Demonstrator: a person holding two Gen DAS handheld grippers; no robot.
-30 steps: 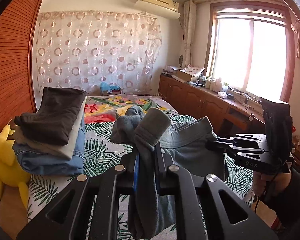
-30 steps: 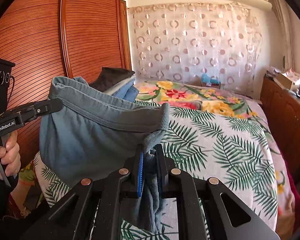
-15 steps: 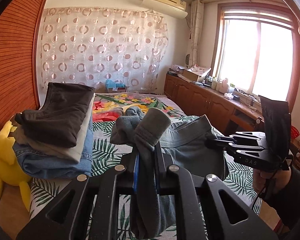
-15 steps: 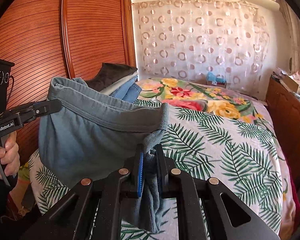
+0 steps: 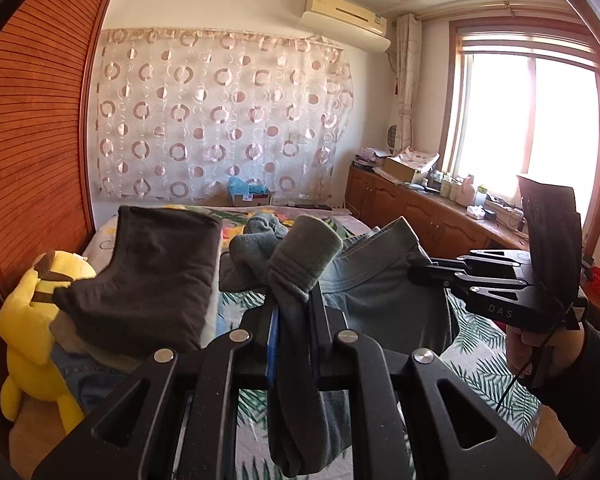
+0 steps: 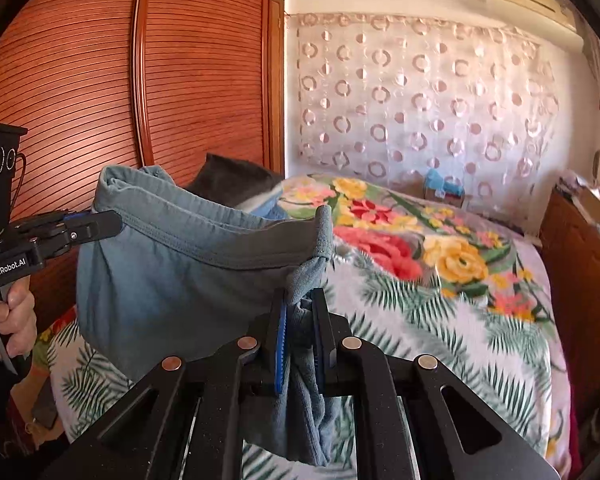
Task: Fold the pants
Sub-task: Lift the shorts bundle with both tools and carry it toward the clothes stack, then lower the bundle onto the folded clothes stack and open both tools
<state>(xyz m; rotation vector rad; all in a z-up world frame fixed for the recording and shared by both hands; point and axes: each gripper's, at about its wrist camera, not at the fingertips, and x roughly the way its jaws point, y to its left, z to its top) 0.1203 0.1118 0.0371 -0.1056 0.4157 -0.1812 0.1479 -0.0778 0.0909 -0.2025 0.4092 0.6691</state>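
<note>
Left gripper [image 5: 294, 316]: I have it clamped on a bunched wad of the pants [image 5: 384, 300], cuff and waistband gathered together above the jaws.
Right gripper [image 6: 300, 320]: pinched shut on the other end of the waistband, fabric hanging below the pads.
Pants: blue-grey, held in the air between my two tools, sagging like a pouch above the bed [image 6: 440, 320].
Risk: the left grip holds several layers; I judge one could slip out as I lower, spoiling the fold.
Risk two: the folded stack [image 5: 140, 280] sits near my left tool; a wide swing could topple it.
Surface: soft bedspread with palm and flower print, likely to wrinkle underneath.
Room: slatted wooden wardrobe [image 6: 120, 100], circle-pattern curtain [image 5: 220, 120], bright window [image 5: 528, 120], yellow plush toy [image 5: 32, 320].
</note>
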